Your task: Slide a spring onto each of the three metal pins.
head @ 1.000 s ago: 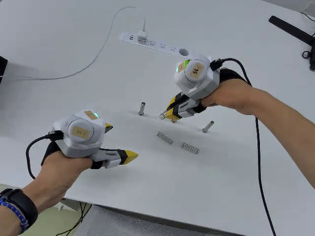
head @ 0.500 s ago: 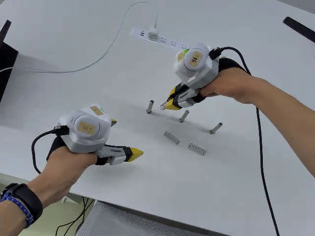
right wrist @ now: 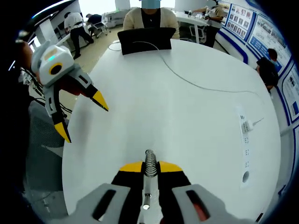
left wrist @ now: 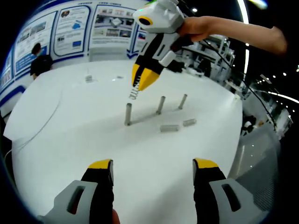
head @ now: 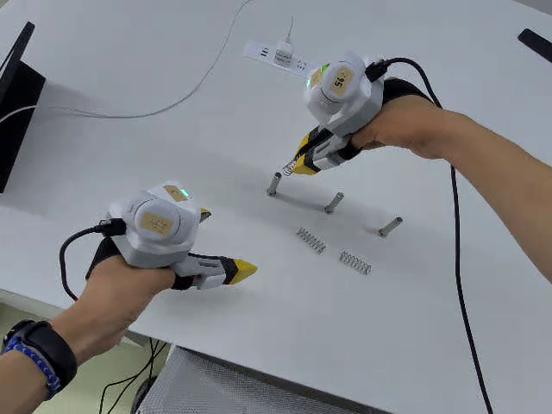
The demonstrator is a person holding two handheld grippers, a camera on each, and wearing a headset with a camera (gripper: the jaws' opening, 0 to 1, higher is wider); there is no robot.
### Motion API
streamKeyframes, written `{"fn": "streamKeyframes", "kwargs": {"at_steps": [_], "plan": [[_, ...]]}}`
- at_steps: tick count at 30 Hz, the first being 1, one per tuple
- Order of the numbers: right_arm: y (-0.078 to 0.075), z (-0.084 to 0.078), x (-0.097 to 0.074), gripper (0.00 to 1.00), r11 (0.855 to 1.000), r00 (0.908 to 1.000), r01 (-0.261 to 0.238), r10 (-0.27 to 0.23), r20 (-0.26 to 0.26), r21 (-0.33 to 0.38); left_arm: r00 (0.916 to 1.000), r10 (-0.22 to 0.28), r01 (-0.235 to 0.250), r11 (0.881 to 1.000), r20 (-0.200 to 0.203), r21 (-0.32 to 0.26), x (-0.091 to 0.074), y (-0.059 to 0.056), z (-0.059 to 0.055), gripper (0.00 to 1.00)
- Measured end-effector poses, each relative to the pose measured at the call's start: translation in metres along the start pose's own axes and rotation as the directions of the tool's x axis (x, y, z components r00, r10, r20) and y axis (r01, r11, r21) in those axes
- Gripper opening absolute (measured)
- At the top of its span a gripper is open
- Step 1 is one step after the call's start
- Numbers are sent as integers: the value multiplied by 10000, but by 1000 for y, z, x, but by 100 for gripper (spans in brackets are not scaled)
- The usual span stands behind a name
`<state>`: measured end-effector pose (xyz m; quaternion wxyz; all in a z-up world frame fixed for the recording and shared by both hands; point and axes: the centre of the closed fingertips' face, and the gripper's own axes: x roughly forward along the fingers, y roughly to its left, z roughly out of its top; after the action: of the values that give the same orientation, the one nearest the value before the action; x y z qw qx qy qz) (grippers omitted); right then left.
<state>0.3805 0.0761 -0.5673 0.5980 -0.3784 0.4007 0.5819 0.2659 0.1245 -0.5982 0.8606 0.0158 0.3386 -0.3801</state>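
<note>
The right tool (head: 293, 167) is closed on a spring (head: 287, 170), gripping it by its upper part so the free coils hang out past the yellow tips. In the right gripper view the spring (right wrist: 150, 161) sits pinched between the two jaws of that tool (right wrist: 149, 167). It hovers just above the leftmost pin (head: 274, 184), close to the pin's top but apart from it, as the left gripper view shows (left wrist: 128, 114).

The middle pin (head: 334, 203) and the rightmost pin (head: 390, 227) stand bare in a row with the first, around the middle of the table (head: 397, 345). Two loose springs (head: 310, 240) (head: 354, 262) lie flat just on the near side of the pins.

The left tool (head: 222, 241) is spread wide and holds nothing, above the table's near edge toward its left corner. A power strip (head: 280, 55) lies near the far edge.
</note>
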Motion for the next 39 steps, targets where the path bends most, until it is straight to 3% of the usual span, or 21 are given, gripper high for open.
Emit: {"fn": "streamKeyframes", "kwargs": {"at_steps": [24,39], "plan": [[5,3,15,12,9970,9982,-345,309,-512,-697,10000,-55,55,9997,-20,-241,-2,3,-9,68],[5,3,33,12,9957,9970,-501,453,-629,-778,9999,-129,127,9993,-59,-346,-1,-2,-13,67]]}}
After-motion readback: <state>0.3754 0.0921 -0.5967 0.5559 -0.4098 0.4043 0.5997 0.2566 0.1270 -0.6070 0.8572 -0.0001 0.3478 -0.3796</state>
